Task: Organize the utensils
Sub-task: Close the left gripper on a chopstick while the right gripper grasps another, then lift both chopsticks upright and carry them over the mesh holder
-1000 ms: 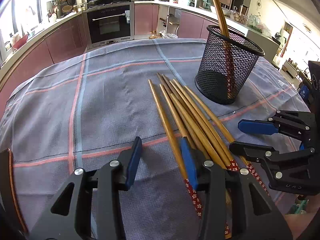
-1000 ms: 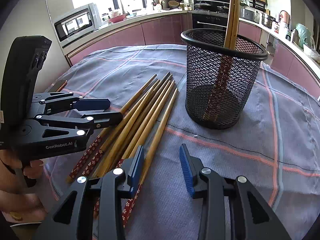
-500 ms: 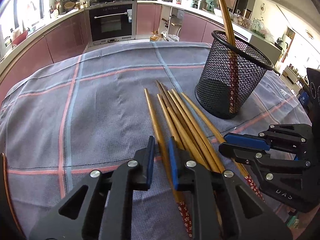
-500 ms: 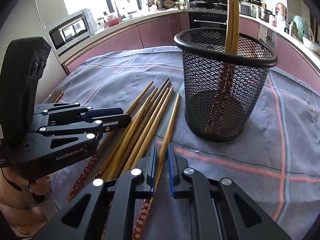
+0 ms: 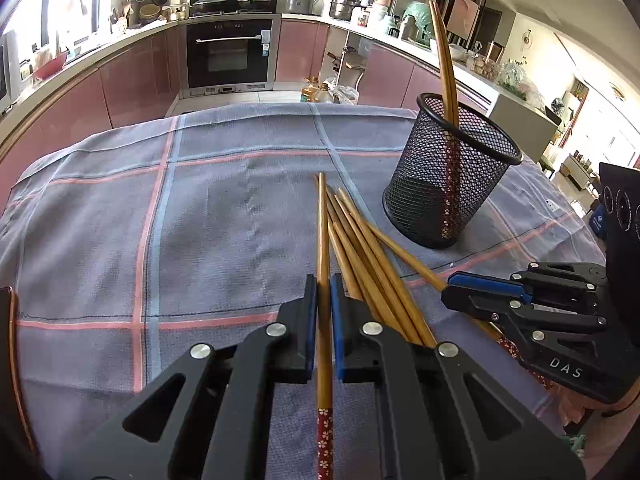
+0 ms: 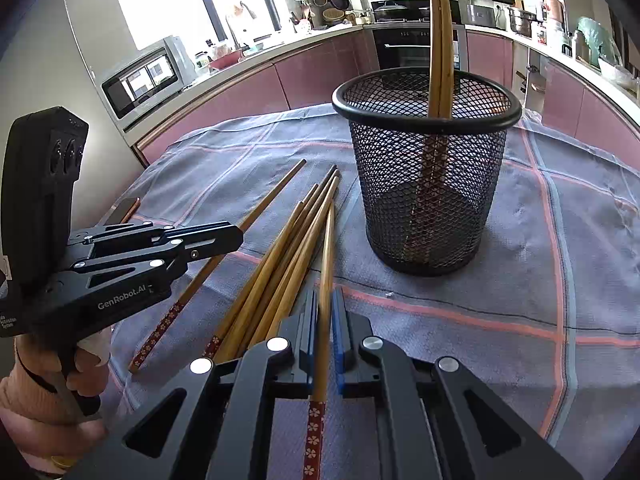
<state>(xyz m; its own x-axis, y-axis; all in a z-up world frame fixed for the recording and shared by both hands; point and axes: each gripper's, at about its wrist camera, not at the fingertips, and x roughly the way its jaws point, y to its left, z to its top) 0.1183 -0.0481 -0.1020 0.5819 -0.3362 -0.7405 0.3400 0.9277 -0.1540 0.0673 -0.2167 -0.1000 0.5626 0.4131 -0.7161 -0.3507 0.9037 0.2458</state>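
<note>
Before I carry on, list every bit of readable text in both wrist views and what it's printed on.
"DAS": white letters on the right gripper body, left wrist view.
"GenRobot.AI": white print on the left gripper body, right wrist view.
Small white sticker text on that body's far left edge: cut off, unreadable.
Oven door sticker: too small to read.

Left wrist view: the chopstick (image 5: 323, 248) in my left tool (image 5: 324, 312) runs off the bottom edge, its patterned end cut short. The loose chopsticks (image 5: 372, 256) pass under both tools, so I cannot count them. Right wrist view: mesh of the holder (image 6: 426, 168) blurs the lower halves of the two standing chopsticks (image 6: 440, 40); their tips leave the top edge.
</note>
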